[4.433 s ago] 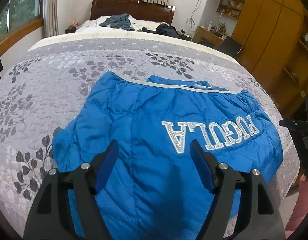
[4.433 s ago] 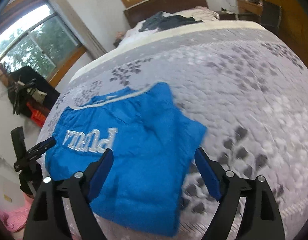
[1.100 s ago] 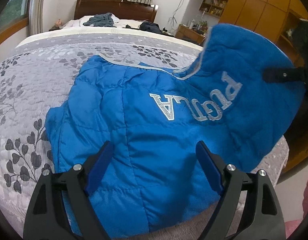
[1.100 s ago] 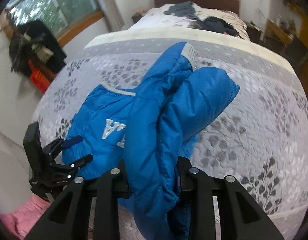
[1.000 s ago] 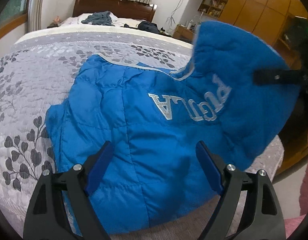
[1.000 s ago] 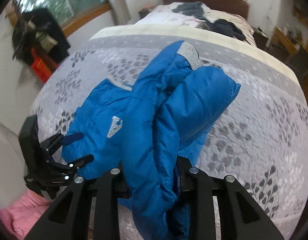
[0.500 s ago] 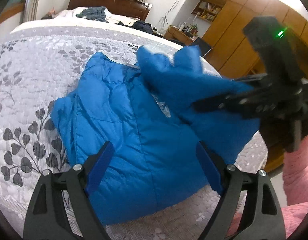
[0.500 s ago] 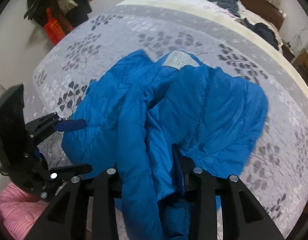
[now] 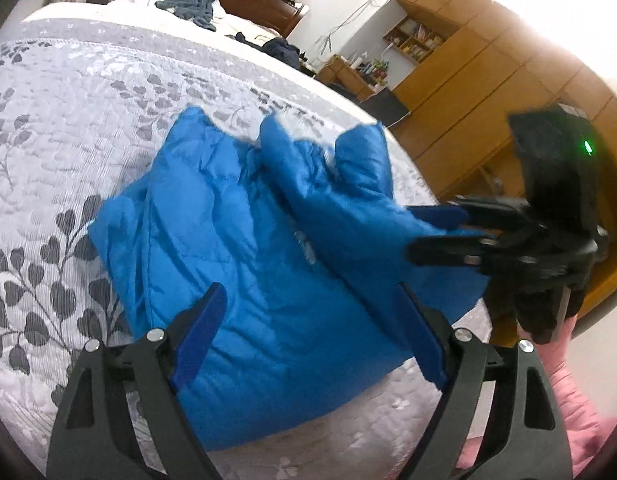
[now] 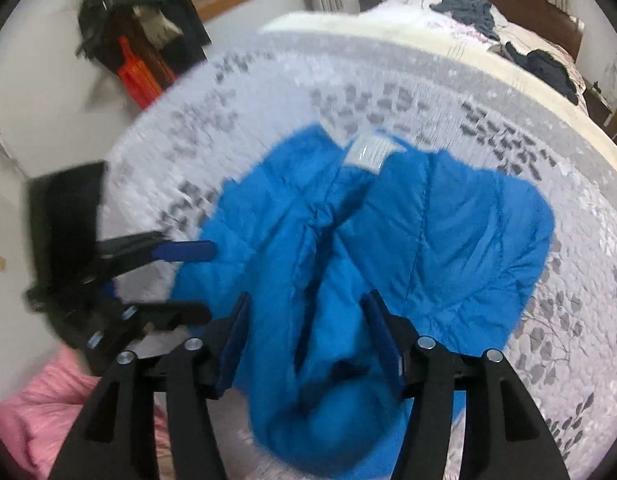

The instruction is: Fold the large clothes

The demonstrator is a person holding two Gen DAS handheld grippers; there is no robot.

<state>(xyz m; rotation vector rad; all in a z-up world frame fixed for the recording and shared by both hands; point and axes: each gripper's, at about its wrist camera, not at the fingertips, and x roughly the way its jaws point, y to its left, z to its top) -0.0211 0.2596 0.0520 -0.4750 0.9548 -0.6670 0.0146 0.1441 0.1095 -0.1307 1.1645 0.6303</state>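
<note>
Jacket (image 9: 244, 264): blue quilted puffer, lying on the bed (image 9: 48, 184) near its foot edge, one side turned over the body so that a thick doubled flap rests across the middle; grey label patch (image 10: 369, 151) at the collar end. Handling, judged: light for its bulk, soft and springy, the shell smooth and likely slippery, so folds may puff open and slide unless pressed flat. Best hold, judged: hems, seams or cuffs, where the padding thins and a pinch can bite; the fat middle would squeeze out. Right hand-held gripper (image 10: 308, 332): fingers partly apart, straddling the folded flap, cloth between them; whether they press on it cannot be told. Left hand-held gripper (image 9: 308, 328): fingers wide apart, hovering over the near edge, holding nothing. Surroundings: grey leaf-print quilt, loose dark clothes (image 9: 188, 4) by the headboard, wooden wardrobes (image 9: 460, 92) beside the bed.
</note>
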